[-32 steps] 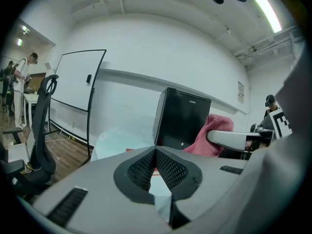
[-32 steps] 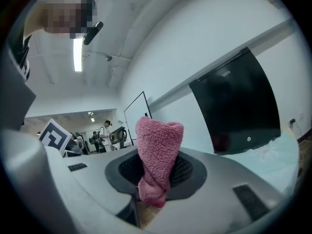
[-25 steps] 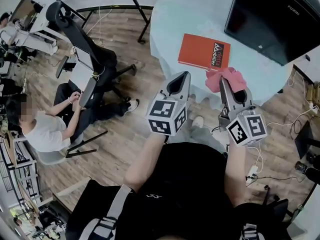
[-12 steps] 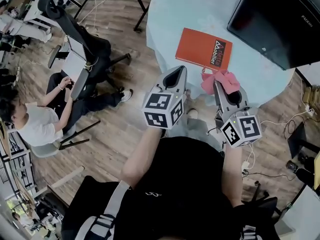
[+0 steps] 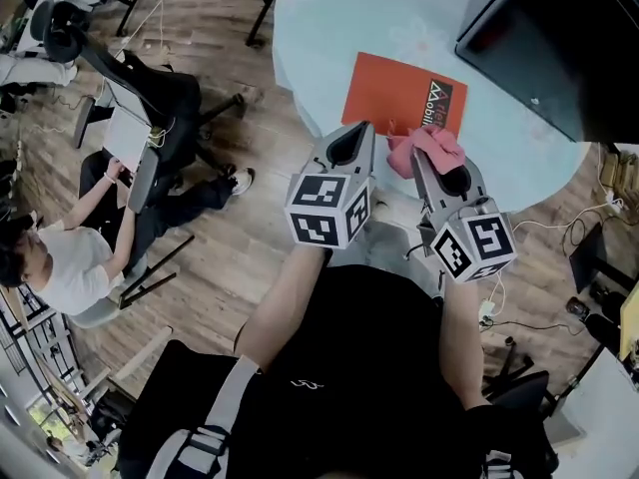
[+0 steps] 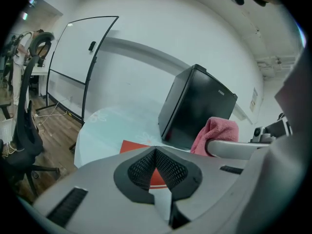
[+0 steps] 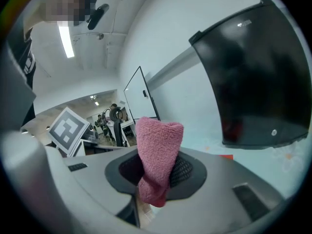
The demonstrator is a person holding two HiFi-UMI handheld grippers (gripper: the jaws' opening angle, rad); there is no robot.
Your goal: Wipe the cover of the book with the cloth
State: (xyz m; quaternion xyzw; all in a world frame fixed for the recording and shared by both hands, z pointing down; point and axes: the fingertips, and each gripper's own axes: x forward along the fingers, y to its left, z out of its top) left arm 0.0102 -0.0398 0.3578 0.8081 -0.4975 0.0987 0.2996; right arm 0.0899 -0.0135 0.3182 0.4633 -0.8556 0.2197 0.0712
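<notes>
The book (image 5: 391, 92) lies flat on the pale round table (image 5: 324, 23), near its front edge. Its cover is plain orange-red, with a dark panel and white lettering at the corner nearest the big black cabinet (image 5: 559, 38). The pink cloth (image 5: 427, 148) is bunched at the tip of the right gripper (image 5: 436, 165), and from the head view it laps over the book's near edge by that dark corner; whether it touches the cover I cannot tell from there. The right gripper view shows what the head view cannot: the jaws are pinched on a fold of the terry cloth (image 7: 158, 152), which stands up between them and hides almost all the book. The left gripper (image 5: 349, 138) hovers just beside it, short of the book's near edge. Its own view shows the tips pressed together with nothing between them, a slice of the red cover (image 6: 134, 146) beyond, and a whiteboard (image 6: 78, 67) against the far wall. A second ago both grippers hung further back, with the cloth clear of the book near the table's rim; they have since come forward. Off to the left a person (image 5: 60, 257) sits on the wood floor side, by a black office chair (image 5: 150, 88).
</notes>
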